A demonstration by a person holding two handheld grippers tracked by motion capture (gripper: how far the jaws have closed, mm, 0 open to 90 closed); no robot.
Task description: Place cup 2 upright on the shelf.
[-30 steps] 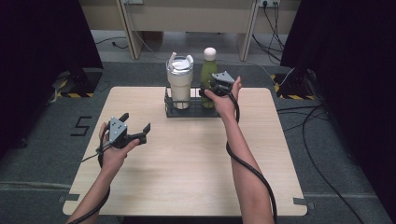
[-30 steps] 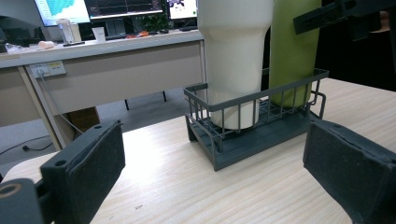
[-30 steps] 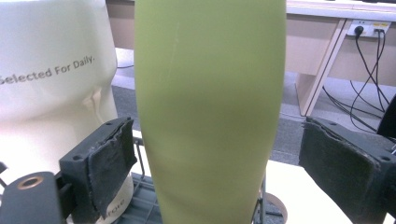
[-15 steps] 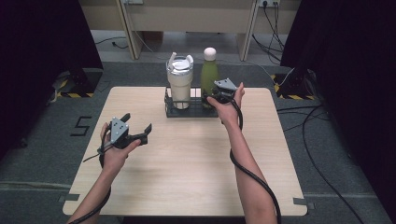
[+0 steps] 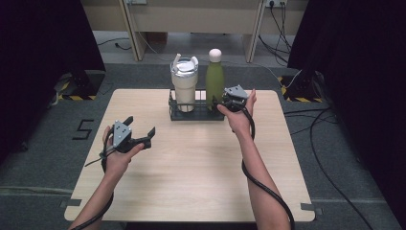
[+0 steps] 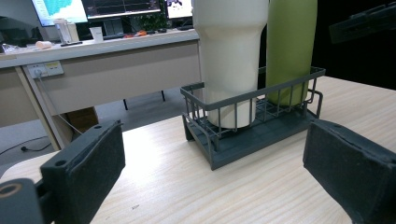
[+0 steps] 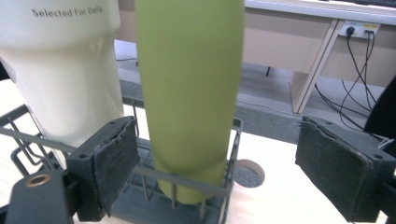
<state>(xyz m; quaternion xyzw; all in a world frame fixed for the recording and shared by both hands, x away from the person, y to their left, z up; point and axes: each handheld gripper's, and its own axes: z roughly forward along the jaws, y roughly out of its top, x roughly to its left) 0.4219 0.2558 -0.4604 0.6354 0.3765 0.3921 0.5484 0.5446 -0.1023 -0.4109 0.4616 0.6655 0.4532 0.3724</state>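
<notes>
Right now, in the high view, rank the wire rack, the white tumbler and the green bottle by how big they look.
1. Wire rack, widest.
2 and 3. White tumbler and green bottle: too alike to rank, the bottle taller, the tumbler wider.

Each hand-held gripper (image 5: 139,135) is dark grey, with black padded jaws (worn edges) and a trailing black cable.

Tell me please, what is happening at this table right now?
A person sits at a wooden table with a gripper in each hand. The right gripper is at the green bottle, which stands in a dark wire rack beside a cream tumbler. Its fingers are open on either side of the bottle and do not squeeze it yet. The left gripper is open above the table, apart from the rack.
</notes>
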